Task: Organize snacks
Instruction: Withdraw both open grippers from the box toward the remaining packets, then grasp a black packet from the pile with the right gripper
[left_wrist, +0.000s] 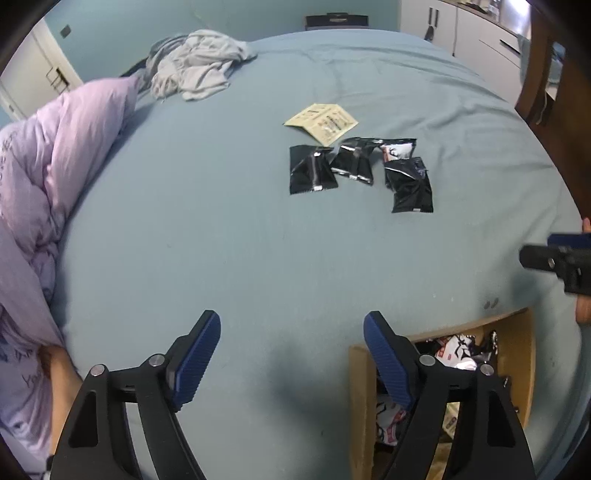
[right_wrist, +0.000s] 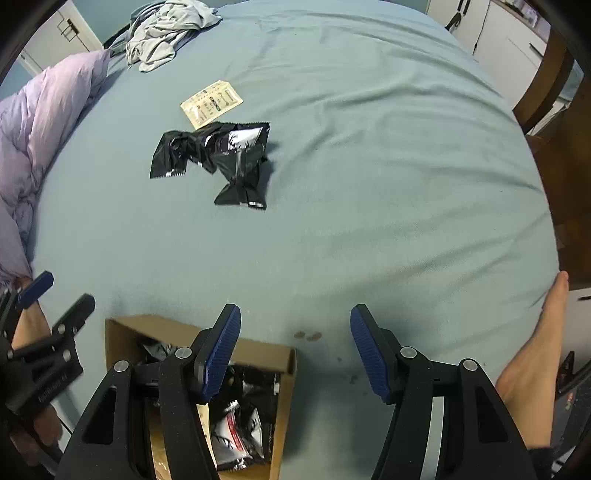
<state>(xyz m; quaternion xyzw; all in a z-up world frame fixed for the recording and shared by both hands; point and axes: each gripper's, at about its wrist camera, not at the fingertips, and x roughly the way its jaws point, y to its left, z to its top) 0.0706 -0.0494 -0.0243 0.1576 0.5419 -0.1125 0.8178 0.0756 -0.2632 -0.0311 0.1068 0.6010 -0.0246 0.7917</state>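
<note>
Both tools are up over the bed (left_wrist: 229, 229) and neither carries anything: the left hand-held gripper (left_wrist: 291, 354) has its blue pads spread wide above bare blue-grey sheet, and the right hand-held gripper (right_wrist: 295, 350) is spread just as wide, its left finger (right_wrist: 218, 354) hanging over the cardboard box (right_wrist: 258, 349). That box sits at the near edge of the bed, flaps open, with black and white snack packets (right_wrist: 236, 432) jumbled inside. Farther out, near the middle of the bed, lies a loose cluster of black foil snack packets (left_wrist: 354, 166); from the left wrist view 4 can be counted, 1 with a white printed face (left_wrist: 397, 151), some overlapping each other. Just beyond them, touching the far edge of the cluster, a flat beige printed sachet (left_wrist: 321, 122) rests on the sheet. A lilac duvet (left_wrist: 44, 177) is bunched along the left side, and a crumpled grey garment (left_wrist: 199, 66) lies at the far left corner. On the right, a bare foot (right_wrist: 535, 369) rests at the bed's edge, beside the right tool.
</note>
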